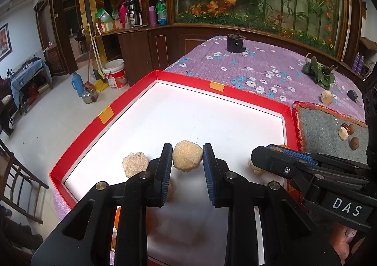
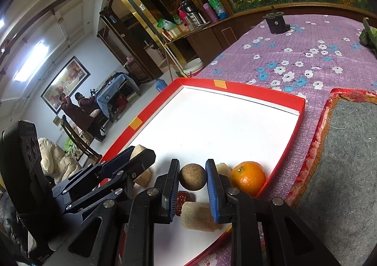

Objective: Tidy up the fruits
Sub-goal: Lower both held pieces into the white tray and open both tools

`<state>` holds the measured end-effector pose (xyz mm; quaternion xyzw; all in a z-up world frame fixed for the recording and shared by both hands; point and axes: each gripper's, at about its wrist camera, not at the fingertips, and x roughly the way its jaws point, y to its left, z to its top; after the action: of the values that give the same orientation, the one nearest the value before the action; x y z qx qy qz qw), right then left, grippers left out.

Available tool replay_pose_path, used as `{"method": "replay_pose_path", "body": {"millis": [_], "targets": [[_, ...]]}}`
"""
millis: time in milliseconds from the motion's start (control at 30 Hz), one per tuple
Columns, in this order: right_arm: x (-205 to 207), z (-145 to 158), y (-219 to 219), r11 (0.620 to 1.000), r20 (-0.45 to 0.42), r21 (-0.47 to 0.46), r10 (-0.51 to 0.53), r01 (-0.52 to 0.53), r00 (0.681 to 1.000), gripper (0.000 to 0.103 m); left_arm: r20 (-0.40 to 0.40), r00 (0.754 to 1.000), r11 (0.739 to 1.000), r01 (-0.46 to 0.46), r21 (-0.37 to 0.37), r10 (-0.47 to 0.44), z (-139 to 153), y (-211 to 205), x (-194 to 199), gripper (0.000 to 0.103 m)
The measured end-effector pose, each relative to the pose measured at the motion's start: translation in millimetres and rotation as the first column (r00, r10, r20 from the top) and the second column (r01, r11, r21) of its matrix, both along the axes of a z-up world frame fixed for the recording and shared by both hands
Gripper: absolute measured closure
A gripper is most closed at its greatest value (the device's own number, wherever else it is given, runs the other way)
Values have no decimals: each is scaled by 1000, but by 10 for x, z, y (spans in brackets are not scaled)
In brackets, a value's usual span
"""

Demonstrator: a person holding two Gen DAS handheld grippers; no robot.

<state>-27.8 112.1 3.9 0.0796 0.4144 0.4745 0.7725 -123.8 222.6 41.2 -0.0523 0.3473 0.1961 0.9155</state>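
Left tongs [image 1: 187, 160] clamp a pale rough ball [image 1: 187, 155] over the near edge of the red tray [image 1: 132, 90]; another pale lump [image 1: 134, 164] sits just beside. Right tongs [image 2: 192, 177] pinch a brown nut [image 2: 192, 176] at the tray's near right corner, beside an orange [image 2: 247, 177]. More bits on the grey mat [image 1: 329, 134].

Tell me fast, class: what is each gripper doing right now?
Left gripper: shut on the pale rough ball.
Right gripper: shut on the brown round fruit.
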Motion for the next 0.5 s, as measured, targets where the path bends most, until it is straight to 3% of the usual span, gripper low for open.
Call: {"method": "replay_pose_path", "body": {"millis": [500], "targets": [[49,-89,62,1000,-19,-27,2,-3,1000,82,-45,999,1000,-8,-2,8,-137,39,101,78]]}}
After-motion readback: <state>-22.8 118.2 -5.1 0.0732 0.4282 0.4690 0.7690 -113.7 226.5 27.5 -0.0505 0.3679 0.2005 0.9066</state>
